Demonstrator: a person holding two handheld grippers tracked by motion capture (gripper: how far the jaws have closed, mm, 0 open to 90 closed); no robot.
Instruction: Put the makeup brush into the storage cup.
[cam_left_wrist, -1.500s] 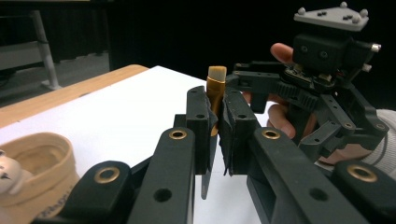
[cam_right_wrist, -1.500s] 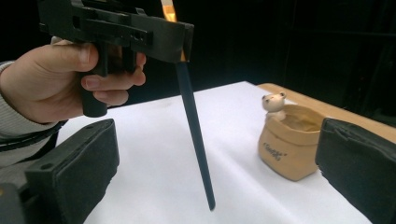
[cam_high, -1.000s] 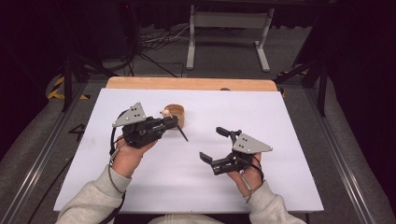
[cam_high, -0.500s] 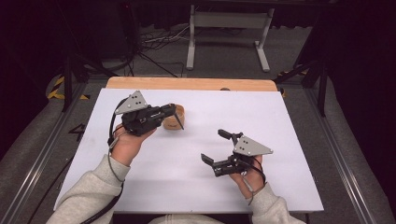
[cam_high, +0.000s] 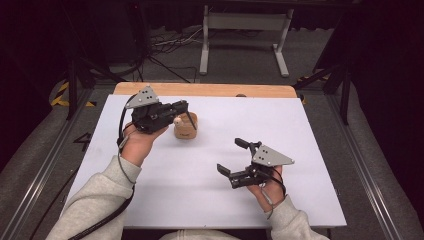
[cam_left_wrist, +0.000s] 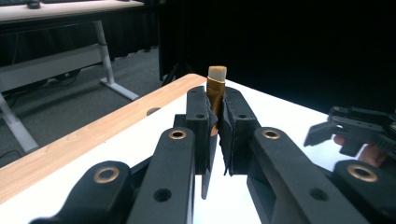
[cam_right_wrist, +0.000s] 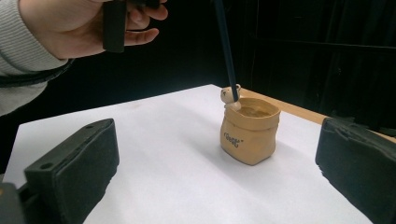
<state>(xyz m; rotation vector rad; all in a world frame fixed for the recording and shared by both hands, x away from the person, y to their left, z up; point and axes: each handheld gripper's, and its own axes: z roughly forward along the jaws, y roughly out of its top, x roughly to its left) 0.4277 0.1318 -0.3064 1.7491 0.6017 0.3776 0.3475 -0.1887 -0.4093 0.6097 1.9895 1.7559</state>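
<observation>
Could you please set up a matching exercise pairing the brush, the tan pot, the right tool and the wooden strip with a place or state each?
Things:
1. brush
2. tan pot
3. right tool
4. wooden strip

Places or states:
a. jaws wide apart, holding nothing
b. along the table's far edge
c. clamped in the left tool, handle end over the pot
d. standing upright on the white sheet

Pairs: 1-c, 2-d, 3-a, 4-b

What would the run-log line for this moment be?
left gripper: shut on brush, handle tip above sack-shaped pot | right gripper: open, holds nothing, apart from pot | surface: white table
</observation>
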